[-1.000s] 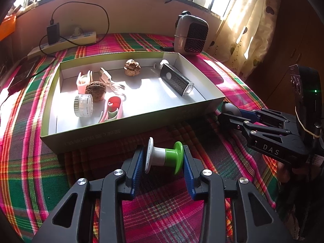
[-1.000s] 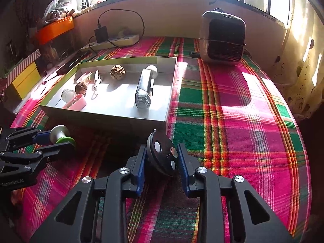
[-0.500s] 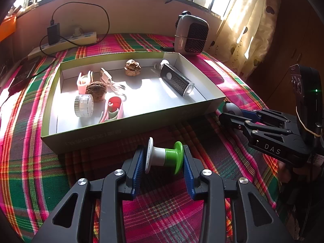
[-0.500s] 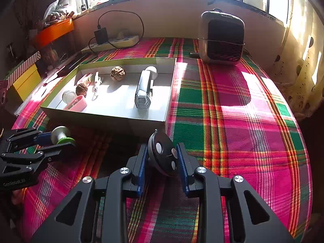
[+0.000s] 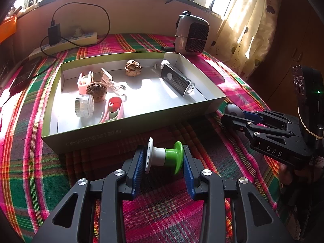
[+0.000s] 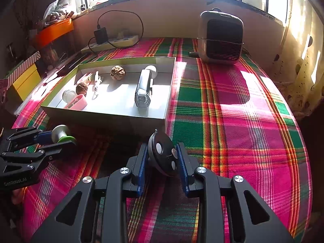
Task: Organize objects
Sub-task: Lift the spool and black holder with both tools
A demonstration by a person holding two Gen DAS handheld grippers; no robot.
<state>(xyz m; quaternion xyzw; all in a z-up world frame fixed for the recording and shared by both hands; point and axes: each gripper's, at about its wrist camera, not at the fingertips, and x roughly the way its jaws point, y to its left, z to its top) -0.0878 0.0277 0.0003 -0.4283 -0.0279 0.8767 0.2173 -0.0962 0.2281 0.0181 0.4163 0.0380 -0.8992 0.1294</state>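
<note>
My left gripper [image 5: 163, 158] is shut on a white and green spool-shaped piece [image 5: 164, 155], held crosswise between the blue pads just in front of the shallow open box [image 5: 131, 121]. My right gripper [image 6: 162, 154] is shut on a dark round disc with pale dots [image 6: 163, 154], near the box's front right corner. In the right wrist view, the left gripper [image 6: 58, 136] and its spool [image 6: 60, 133] show at lower left. From the left wrist view, the right gripper [image 5: 232, 111] appears at right with the disc [image 5: 232, 109]. The box [image 6: 105, 113] holds a black lamp [image 5: 178, 81], walnuts, a clear jar and pink items.
A plaid cloth [image 6: 232, 111] covers the surface. A small heater [image 6: 220, 38] stands at the back right, a power strip with a charger [image 6: 113, 40] at the back left. Curtains hang at right; an orange tray and yellow boxes [image 6: 24, 81] sit at far left.
</note>
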